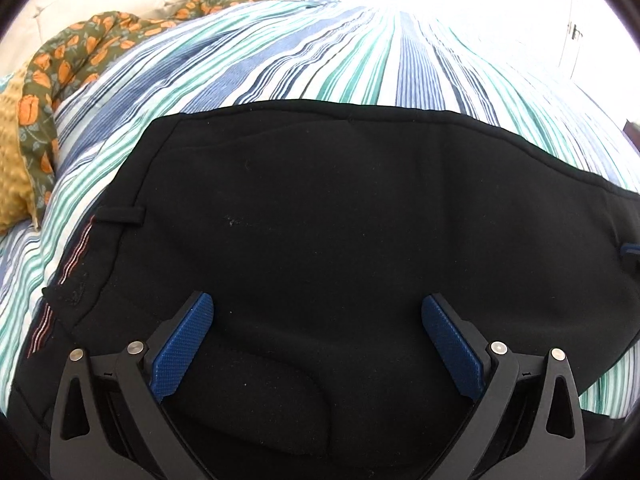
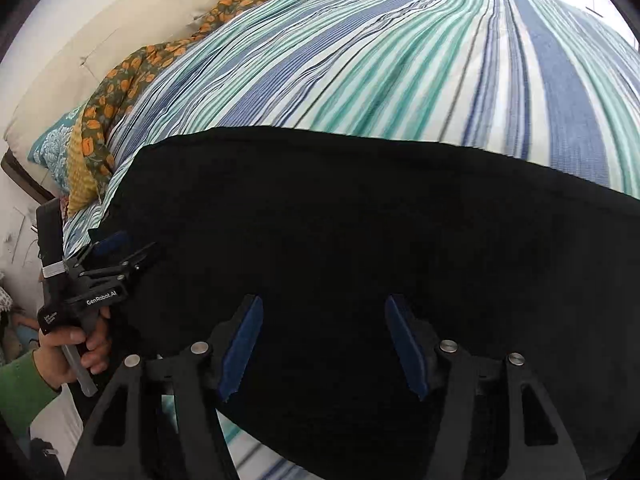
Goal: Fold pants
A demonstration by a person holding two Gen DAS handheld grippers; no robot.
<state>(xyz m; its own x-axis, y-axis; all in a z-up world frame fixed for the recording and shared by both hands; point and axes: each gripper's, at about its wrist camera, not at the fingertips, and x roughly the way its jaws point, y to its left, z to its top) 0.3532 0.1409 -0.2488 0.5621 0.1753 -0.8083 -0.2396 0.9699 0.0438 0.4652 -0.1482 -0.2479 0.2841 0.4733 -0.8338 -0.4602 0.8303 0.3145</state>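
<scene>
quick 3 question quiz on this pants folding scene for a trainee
1. True or false: the left gripper is clamped on the black pants.
2. What pattern is on the bedspread under the pants?
A) striped B) plain grey C) polka dots
3. Which end of the pants, marked by a belt loop, lies nearest the left gripper?

Key
1. False; its jaws stand open over the cloth.
2. A
3. The waistband end.

Black pants [image 1: 320, 220] are showing as matt, soft cloth with faint lint. The striped bedspread [image 1: 340, 52] is looking like finely ribbed woven cloth. Blue pads [image 1: 182, 348] are reading as knurled plastic, the left gripper [image 1: 318, 312] arms matt black with shiny metal rivets.
</scene>
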